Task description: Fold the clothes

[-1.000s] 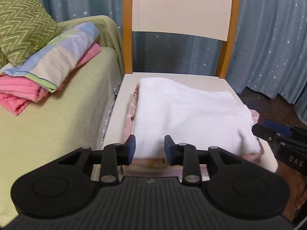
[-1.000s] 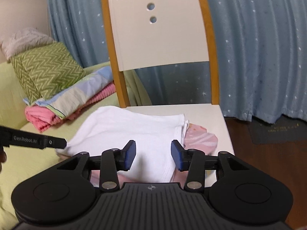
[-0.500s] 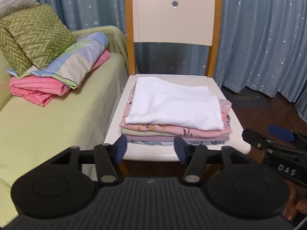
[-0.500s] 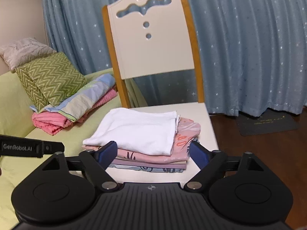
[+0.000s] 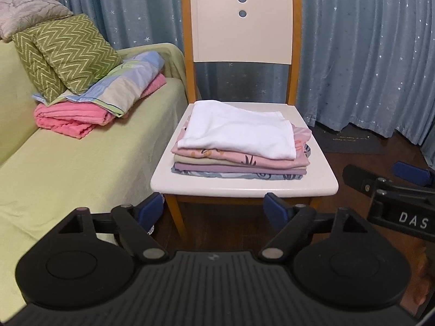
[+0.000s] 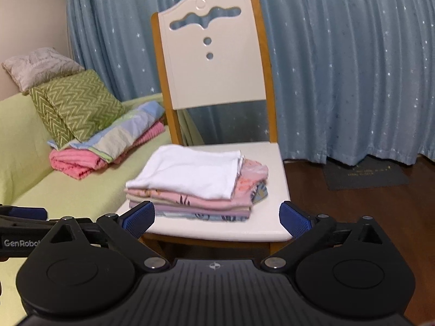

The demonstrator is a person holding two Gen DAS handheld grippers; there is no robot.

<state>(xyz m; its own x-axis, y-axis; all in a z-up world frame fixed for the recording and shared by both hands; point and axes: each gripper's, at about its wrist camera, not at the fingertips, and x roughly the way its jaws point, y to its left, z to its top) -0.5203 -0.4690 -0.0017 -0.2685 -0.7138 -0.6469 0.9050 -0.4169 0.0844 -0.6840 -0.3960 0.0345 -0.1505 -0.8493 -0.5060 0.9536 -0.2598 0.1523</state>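
A folded white garment lies on top of a stack of folded clothes, pink, beige, purple and blue, on a white chair seat. My left gripper is open and empty, held back in front of the seat's front edge. My right gripper is open wide and empty, also short of the seat. The right gripper's body shows at the right of the left wrist view; the left gripper's body shows at the left of the right wrist view.
A green-covered sofa stands left of the chair with a pink towel, a patchwork blanket and green zigzag cushions. Blue starred curtains hang behind. Dark wood floor and a mat lie to the right.
Both grippers have pulled back from the white garment on the stack and opened wider. The garment now lies free on top of the stack.
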